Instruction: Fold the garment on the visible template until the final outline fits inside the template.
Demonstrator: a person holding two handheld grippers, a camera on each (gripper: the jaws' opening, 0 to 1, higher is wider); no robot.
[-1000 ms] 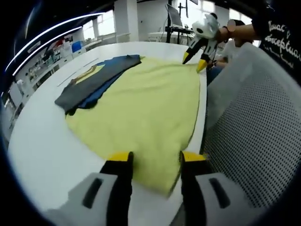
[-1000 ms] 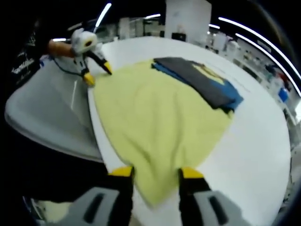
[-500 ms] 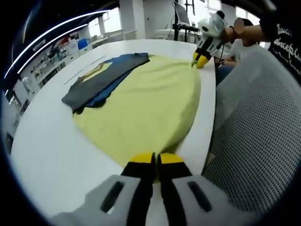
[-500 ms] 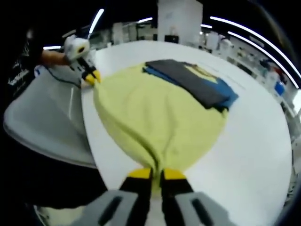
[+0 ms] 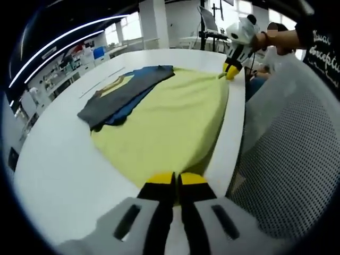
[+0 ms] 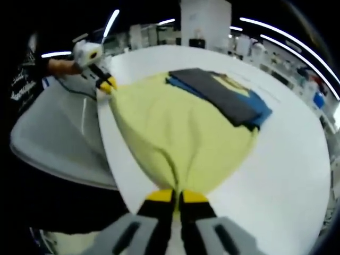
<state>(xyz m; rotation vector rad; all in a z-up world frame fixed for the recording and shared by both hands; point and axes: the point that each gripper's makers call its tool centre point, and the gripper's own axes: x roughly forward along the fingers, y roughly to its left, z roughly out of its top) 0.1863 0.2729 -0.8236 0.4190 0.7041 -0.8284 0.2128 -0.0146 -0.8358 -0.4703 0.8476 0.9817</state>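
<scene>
The yellow garment lies spread across the white counter, its near edge at the counter's rim. The left gripper has its jaws clenched on one near corner; the right gripper has its jaws clenched on the other. A dark grey and blue folded pile sits at the garment's far side. In my judgement both corners are secured, no fold is yet made, and the whole folding remains.

Yellow garment flat on table
</scene>
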